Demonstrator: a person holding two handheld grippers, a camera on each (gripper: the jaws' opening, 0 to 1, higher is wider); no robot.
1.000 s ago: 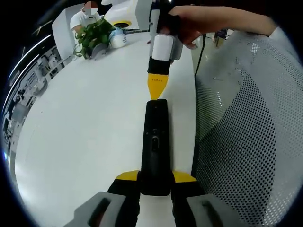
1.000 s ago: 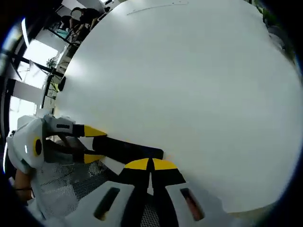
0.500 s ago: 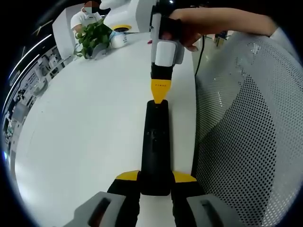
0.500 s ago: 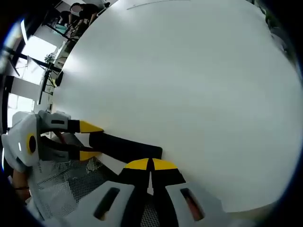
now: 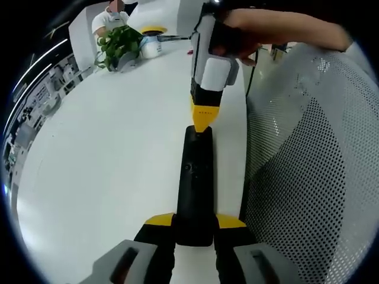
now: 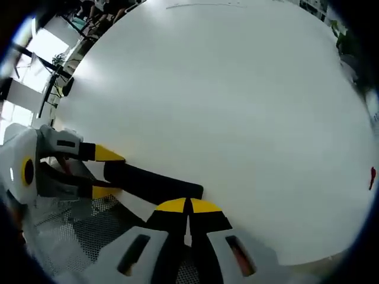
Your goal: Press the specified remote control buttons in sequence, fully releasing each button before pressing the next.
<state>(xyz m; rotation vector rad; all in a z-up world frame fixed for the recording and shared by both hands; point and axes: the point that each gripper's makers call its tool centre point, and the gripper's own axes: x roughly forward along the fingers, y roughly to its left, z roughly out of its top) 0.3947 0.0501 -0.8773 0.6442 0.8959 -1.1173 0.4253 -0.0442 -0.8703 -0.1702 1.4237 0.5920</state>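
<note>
Left gripper [image 5: 194, 228]: I had it clenched around the near end of the black remote [image 5: 194, 183].
Right gripper [image 6: 189, 205]: I kept its yellow tips pressed together, touching the remote's far end.
Remote: lay along the white table [image 5: 106, 154] edge.

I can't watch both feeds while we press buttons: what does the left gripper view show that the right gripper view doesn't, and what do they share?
Left gripper view alone: a potted plant and a white container at the table's far end, a hand holding the right gripper, and the remote's button face.

Right gripper view alone: the left gripper's body from outside, and a small red mark near the table edge.

Both: the black remote clamped by the left gripper, the right gripper's shut tips at its far end, the white table, the mesh chair.
</note>
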